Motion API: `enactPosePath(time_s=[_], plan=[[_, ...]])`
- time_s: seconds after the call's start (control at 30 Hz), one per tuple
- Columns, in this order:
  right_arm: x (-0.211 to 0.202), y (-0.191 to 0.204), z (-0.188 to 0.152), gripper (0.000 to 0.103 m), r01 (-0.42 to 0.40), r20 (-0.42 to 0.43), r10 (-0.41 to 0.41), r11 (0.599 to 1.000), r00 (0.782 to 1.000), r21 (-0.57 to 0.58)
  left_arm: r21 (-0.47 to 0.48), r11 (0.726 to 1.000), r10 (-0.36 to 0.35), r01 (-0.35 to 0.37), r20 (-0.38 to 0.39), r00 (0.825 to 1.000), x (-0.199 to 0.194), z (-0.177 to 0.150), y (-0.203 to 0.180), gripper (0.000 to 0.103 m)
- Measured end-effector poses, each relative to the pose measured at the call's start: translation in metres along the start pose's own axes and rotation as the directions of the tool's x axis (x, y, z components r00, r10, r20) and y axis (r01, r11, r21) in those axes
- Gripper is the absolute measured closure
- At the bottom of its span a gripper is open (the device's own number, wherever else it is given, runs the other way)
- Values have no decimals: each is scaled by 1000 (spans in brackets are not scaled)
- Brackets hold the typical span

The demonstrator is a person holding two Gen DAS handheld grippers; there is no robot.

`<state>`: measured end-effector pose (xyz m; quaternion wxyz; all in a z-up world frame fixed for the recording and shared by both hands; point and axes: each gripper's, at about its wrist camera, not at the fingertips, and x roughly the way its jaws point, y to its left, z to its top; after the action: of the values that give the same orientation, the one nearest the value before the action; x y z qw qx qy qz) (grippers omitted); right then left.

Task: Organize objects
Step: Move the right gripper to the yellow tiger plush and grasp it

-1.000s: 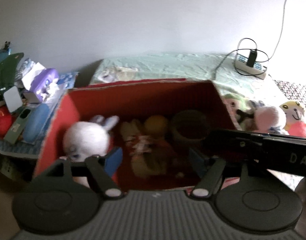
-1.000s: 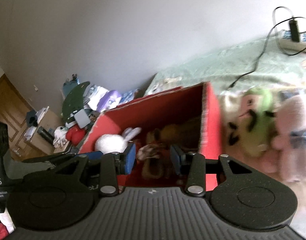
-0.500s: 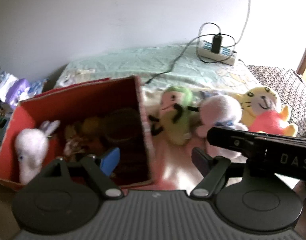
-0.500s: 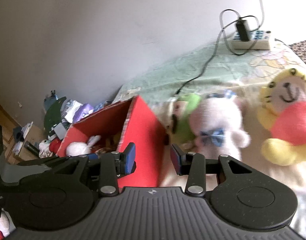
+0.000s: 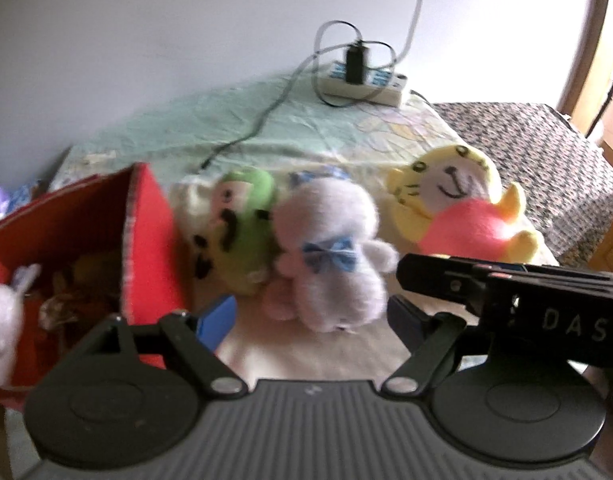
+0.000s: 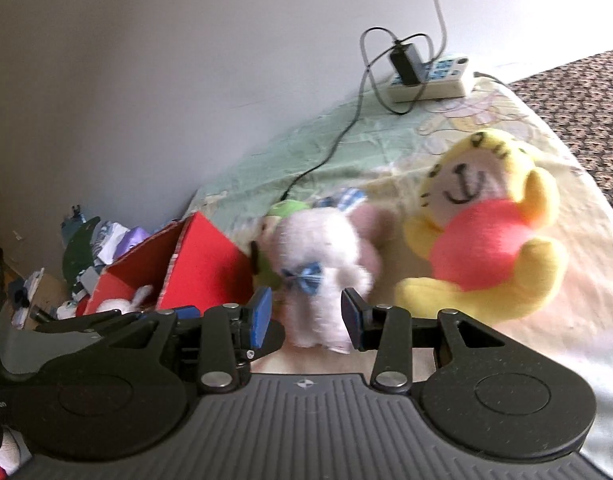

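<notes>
Three plush toys lay in a row on the pale bedspread (image 5: pixel 334 140) beside the red box (image 5: pixel 150 232), which already held a white rabbit (image 5: pixel 2 316) and some darker toys we could not make out. Largest of the three was the yellow-and-red plush (image 6: pixel 482 236), farthest from the box. Next came the white plush with the blue bow (image 6: pixel 322 264) in the middle, then the green plush (image 5: pixel 242 224), pressed against it and nearest the box wall. A power strip (image 5: pixel 362 80) sat well back by the wall.

We judged the white plush the likely next pick. It lay straight ahead of both tools, its long axis running away from us, head at the far end, feet toward the fingers. Our left gripper (image 5: pixel 310 320) stood spread wide, its jaws having just been opening, with nothing between them; the plush's feet sat just beyond the tips. Our right gripper (image 6: pixel 306 320) was parted less, also pinching nothing, and in its own view the toy's lower body appeared framed between the blue pads (image 6: pixel 260 314), though we could not tell whether they touched it. Motion blur left it unclear which hand was nearer; the right looked slightly better lined up.
</notes>
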<state>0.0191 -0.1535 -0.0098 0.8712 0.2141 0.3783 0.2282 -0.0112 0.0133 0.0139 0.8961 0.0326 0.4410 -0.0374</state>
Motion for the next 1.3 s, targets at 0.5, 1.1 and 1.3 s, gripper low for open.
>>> enactPosePath(time_s=[0.5,1.1,1.3], plan=[[-23,-91,26,59,123,41,-131,980,991,158,3,955,-295,296,-65,953,52,26,-60,17],[15,-170,46,46,87,-8,-89,940,996,330,-20,922,-383,386,-177,906,122,44,-89,11],[42,-176,46,46,6,-32,7,926,999,377,-46,911,-410,409,-195,891,142,47,-87,11]])
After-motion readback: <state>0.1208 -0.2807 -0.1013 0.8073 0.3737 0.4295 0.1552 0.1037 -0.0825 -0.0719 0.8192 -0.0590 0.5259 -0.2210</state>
